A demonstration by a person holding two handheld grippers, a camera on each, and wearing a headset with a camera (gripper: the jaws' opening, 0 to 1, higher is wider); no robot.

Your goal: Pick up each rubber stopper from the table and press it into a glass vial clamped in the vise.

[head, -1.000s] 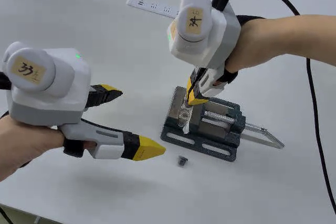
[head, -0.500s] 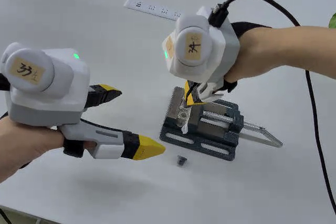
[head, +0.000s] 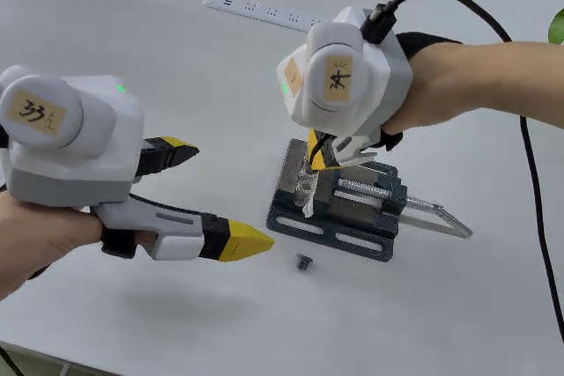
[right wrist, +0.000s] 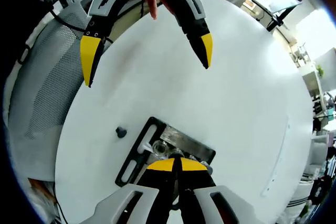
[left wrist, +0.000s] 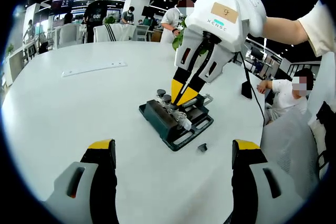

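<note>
Overhead, the head view has the right gripper (head: 316,159) standing tip-down on the glass vial (head: 306,188) clamped in the vise (head: 366,214), the left gripper (head: 231,194) well apart with jaws spread, and a loose rubber stopper (head: 304,261) on the table (head: 132,41) just before the vise. The left gripper view shows the right jaws pressed together. In the right gripper view those tips cover the vial mouth, hiding any stopper there. Pressing should likely go straight down the vial's axis, gently, lest the glass crack.
</note>
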